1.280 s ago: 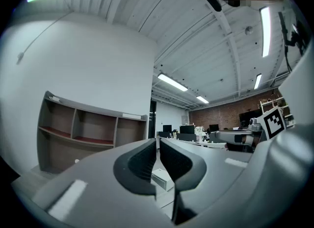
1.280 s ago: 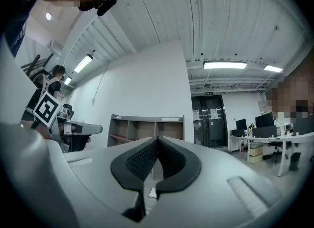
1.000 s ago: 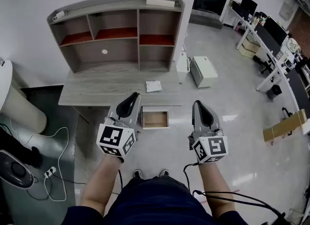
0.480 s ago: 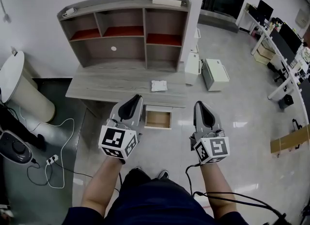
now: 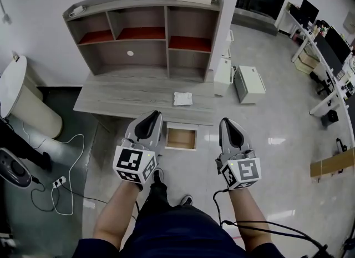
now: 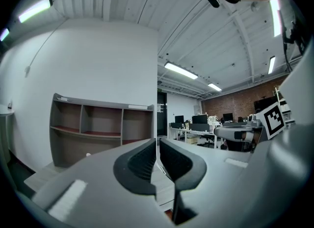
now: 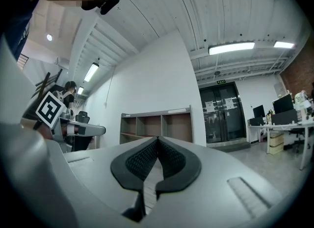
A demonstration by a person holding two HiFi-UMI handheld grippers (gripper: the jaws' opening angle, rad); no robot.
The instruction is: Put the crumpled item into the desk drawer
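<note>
The crumpled white item (image 5: 182, 99) lies on the grey desk top (image 5: 122, 96), right of centre, below the hutch shelves (image 5: 145, 35). Under the desk's front edge a small wooden drawer (image 5: 181, 138) stands pulled out and looks empty. My left gripper (image 5: 151, 117) hangs in the air left of the drawer, its jaws a narrow slit apart with nothing between them (image 6: 158, 143). To the drawer's right my right gripper (image 5: 227, 124) is held at the same height. Its pads meet at the tips and hold nothing (image 7: 157, 141). Both grippers are short of the desk.
A white bin (image 5: 22, 101) stands left of the desk, with cables and a power strip (image 5: 58, 187) on the floor. White boxes (image 5: 249, 84) sit beside the desk's right end. Office desks with monitors (image 5: 333, 46) line the far right, and a cardboard piece (image 5: 331, 163) lies nearby.
The view has shifted right and a little closer to the desk, and the person's leg has stepped forward. Both grippers keep their pose and jaw gaps.
</note>
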